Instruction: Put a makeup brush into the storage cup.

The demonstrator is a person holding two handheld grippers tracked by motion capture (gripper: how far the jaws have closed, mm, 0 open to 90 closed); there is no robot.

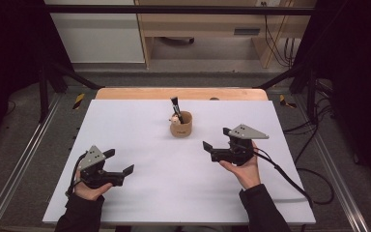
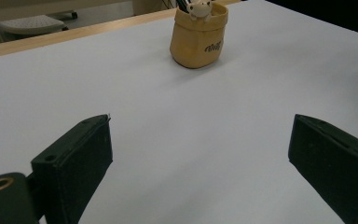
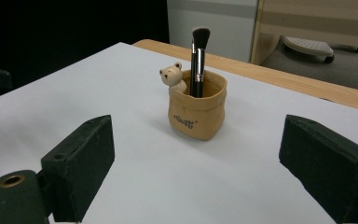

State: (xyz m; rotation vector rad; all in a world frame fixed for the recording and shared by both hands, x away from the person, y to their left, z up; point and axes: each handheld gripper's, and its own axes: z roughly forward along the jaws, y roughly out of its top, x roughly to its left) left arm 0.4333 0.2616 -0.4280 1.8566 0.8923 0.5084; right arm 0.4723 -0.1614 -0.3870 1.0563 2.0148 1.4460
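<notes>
the table top (image 1: 140,193) is a matt, smooth white sheet, paper-like or laminate, with a strip of pale wood (image 1: 125,94) along its far edge in the upper middle of the high view. the pot (image 3: 197,111), centre of the right gripper view, looks like matt tan ceramic moulded as a wrinkled sack, with a smooth cream bear (image 3: 172,76) on its rim. the brush (image 3: 198,56) has a glossy black handle and soft dark bristles. the gripper pads look like matt black rubbery plastic.

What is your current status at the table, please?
Both grippers, left and right, open, empty. Makeup brush upright in bear pot. Nothing in the way.
</notes>
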